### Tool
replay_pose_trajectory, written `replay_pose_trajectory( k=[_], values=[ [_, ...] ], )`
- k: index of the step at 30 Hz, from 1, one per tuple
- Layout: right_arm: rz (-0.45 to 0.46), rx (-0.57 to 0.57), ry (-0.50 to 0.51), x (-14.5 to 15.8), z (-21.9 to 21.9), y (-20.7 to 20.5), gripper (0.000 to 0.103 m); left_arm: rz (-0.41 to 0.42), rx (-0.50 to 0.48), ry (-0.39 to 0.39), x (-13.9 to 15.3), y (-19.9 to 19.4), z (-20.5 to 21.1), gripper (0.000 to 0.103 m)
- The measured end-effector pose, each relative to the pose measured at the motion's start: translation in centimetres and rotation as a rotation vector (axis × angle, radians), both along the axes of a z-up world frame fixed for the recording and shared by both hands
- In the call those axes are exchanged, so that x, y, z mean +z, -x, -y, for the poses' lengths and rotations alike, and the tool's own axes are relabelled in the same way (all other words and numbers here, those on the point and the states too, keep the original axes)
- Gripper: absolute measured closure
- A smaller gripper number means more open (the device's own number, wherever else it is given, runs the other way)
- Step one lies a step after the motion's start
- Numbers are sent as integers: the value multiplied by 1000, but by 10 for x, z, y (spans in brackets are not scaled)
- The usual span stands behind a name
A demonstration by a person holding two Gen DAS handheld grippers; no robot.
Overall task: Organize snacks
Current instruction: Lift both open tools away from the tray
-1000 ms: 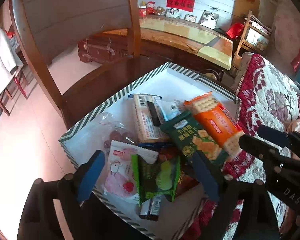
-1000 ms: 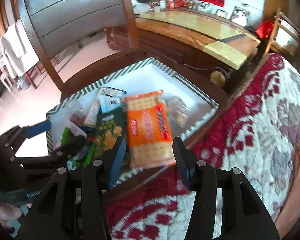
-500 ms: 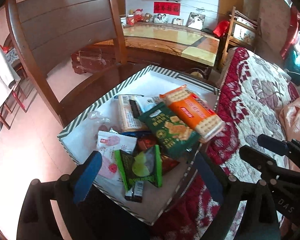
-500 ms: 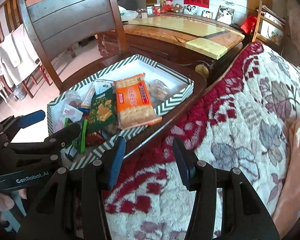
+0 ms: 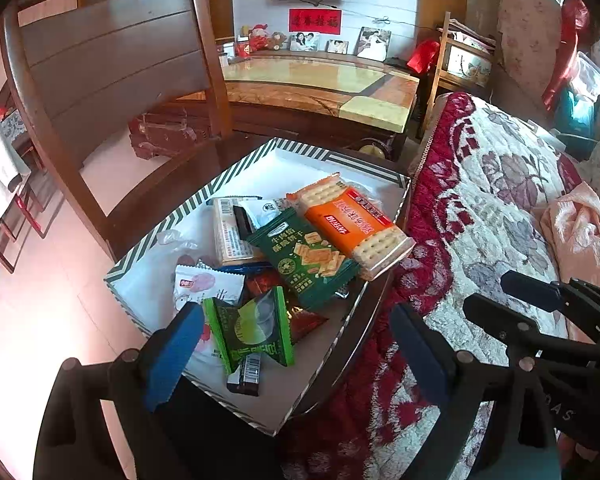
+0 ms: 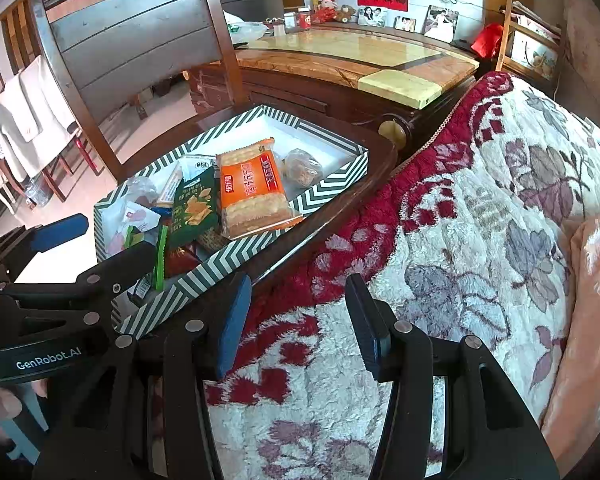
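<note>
- Left claw [image 5: 292, 344]: spread wide, holding nothing; hangs above the near corner of the striped box [image 5: 236, 178], blue-padded fingers straddling the green jelly packet [image 5: 256, 328].
- Right claw [image 6: 298, 320]: spread wide, empty; sits over the floral blanket [image 6: 480, 208], right of the box and clear of it.
- Striped box: shallow, white inside, green-and-white chevron walls; rests on a dark wooden chair seat [image 6: 376, 148] beside the bed, its near corner seeming to overhang the seat edge.
- Snacks, all inside the box in a loose heap toward its near half:
  - orange cracker pack [image 5: 352, 226], uppermost, one end lying across the right wall of the box;
  - green biscuit pack [image 5: 306, 258], partly beneath the orange one;
  - beige wafer pack [image 5: 230, 232], further left;
  - pink-and-white sachet [image 5: 208, 286], near left;
  - clear-wrapped bun [image 6: 302, 166], alone at the far right.
- Far half of the box: bare.
- Risks, as judged:
  - the orange cracker pack is poised on the wall and could slide off onto the blanket if the heap is nudged;
  - pressing down near the overhanging corner may tip the box off the seat;
  - overlapped wrappers may lead a claw to pinch two packs together.
</note>
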State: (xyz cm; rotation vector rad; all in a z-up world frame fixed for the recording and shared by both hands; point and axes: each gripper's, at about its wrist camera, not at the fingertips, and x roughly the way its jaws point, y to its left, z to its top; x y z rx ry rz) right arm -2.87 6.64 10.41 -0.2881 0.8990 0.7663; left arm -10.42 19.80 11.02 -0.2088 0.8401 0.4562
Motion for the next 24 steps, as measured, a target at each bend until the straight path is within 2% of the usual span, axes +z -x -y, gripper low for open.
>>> replay_pose_trajectory(
  k=[24],
  values=[
    [-20, -12, 9, -4, 7, -2, 54, 13, -7, -12, 0, 1, 3, 7]
  ],
)
